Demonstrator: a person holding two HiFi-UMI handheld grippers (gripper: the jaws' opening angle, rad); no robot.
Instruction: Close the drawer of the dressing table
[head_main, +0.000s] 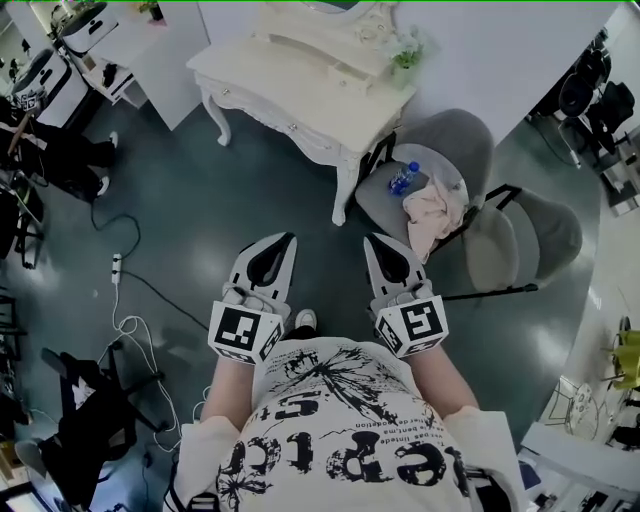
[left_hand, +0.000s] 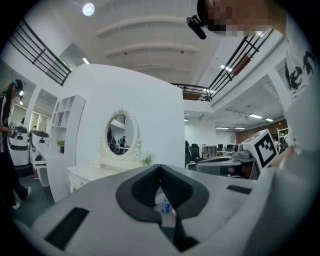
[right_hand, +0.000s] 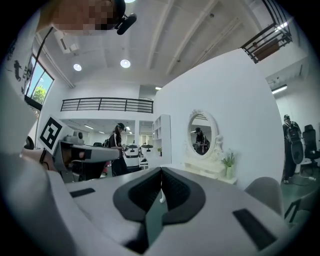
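Observation:
The cream dressing table (head_main: 300, 95) with an oval mirror stands against the white wall ahead, well beyond both grippers. Its drawer fronts with small knobs (head_main: 293, 127) face me; from here I cannot tell how far any drawer stands out. My left gripper (head_main: 290, 240) and right gripper (head_main: 370, 240) are side by side over the dark floor, pointing level at the table, both shut and empty. The table (left_hand: 95, 174) lies left of the left gripper (left_hand: 160, 166) in the left gripper view. It lies right of the right gripper (right_hand: 161, 170), as table (right_hand: 210, 170), in the right gripper view.
Two grey chairs (head_main: 470, 150) stand right of the table; one holds a blue bottle (head_main: 403, 178) and a pale cloth (head_main: 432, 210). White cables with a power strip (head_main: 117, 265) trail over the floor at left. A black stand (head_main: 85, 400) is at lower left. A person (right_hand: 116, 145) stands far off.

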